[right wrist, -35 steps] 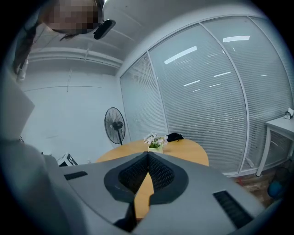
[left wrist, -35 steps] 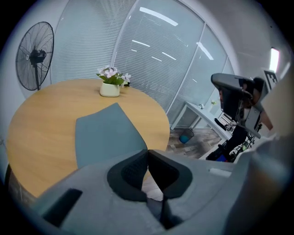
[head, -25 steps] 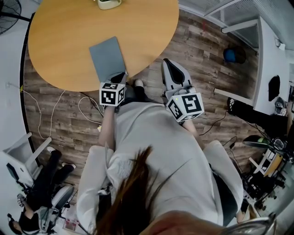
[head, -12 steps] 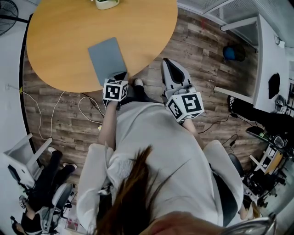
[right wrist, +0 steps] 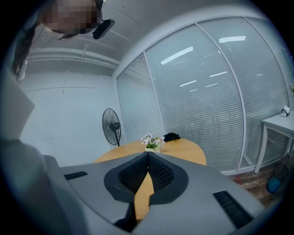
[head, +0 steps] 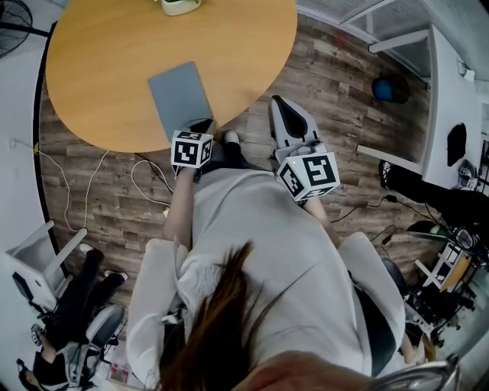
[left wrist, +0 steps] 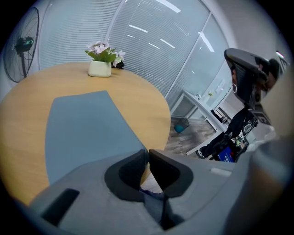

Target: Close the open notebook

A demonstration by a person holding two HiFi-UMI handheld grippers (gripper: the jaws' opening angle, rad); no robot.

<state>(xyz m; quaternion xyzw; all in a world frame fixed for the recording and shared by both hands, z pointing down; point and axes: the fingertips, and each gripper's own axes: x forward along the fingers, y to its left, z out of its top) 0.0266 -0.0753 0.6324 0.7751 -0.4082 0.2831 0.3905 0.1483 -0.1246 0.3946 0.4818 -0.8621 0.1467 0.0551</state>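
The notebook [head: 180,98] lies closed on the round wooden table [head: 107,46], its blue-grey cover up and its near edge close to the table's rim. My left gripper [head: 200,124] sits just off that near edge, pointing down at it. In the left gripper view the cover [left wrist: 87,128] fills the area beyond the left gripper [left wrist: 148,151]. Its jaws stand almost together with nothing between them. My right gripper [head: 277,103] hangs over the floor beside the table. In its own view the right gripper [right wrist: 148,153] is shut and empty.
A white pot of flowers [head: 177,6] stands at the table's far side. A standing fan [left wrist: 23,46] is beyond the table. Cables [head: 92,183] trail on the wooden floor, an office chair [head: 38,267] is at lower left, and a white desk [head: 451,107] stands at right.
My left gripper has edged slightly toward the table's rim. The notebook lies closed and unmoved throughout. The right gripper has stayed put.
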